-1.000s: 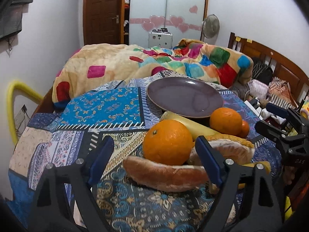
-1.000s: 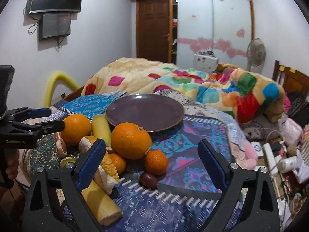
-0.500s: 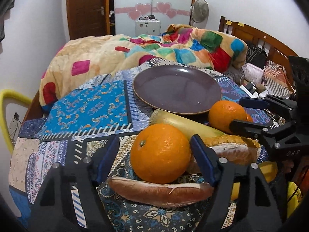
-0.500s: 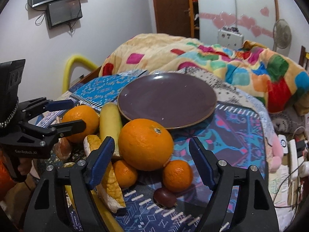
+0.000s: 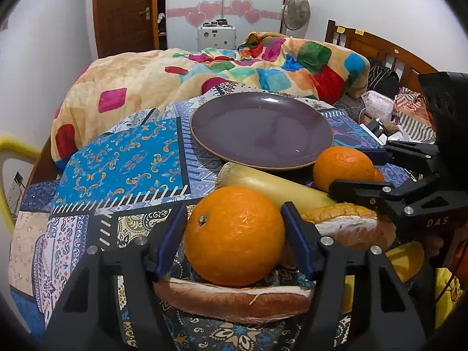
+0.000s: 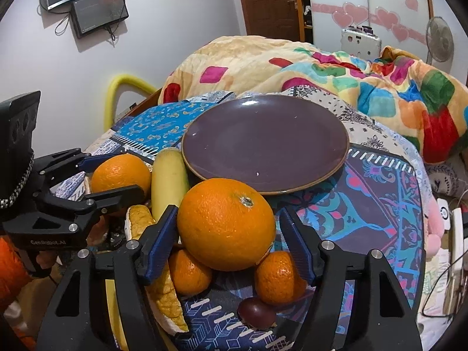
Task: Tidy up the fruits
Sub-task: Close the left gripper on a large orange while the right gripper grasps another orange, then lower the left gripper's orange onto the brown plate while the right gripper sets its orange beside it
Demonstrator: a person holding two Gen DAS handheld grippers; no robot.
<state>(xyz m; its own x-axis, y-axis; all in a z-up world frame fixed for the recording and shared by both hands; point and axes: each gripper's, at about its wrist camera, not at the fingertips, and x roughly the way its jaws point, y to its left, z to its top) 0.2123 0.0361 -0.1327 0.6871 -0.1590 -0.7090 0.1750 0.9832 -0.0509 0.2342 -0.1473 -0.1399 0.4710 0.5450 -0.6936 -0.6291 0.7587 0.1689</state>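
An empty purple plate [image 5: 260, 128] [image 6: 266, 143] lies on the patterned cloth. In front of it is a heap of fruit and bread. My left gripper [image 5: 234, 234] has its blue pads on both sides of a large orange [image 5: 234, 235], touching or nearly touching it; the orange rests on a bread roll [image 5: 234, 298]. My right gripper [image 6: 228, 228] straddles a second large orange [image 6: 225, 223] [image 5: 342, 168]; its left pad touches, and a gap shows at the right pad. A pale yellow banana [image 6: 169, 178] [image 5: 269, 184] lies between the oranges.
Two small tangerines [image 6: 275, 278] [image 6: 188, 272] and a dark plum [image 6: 256, 313] lie under the right gripper. More bread [image 5: 345, 225] [image 6: 163, 289] lies beside the oranges. A colourful quilt [image 5: 204, 73] is heaped behind the plate. A yellow rail [image 5: 8, 158] is at the left.
Both grippers have moved forward and down onto the fruit heap and narrowed, each now with a large orange between its pads. The fruit has not moved.
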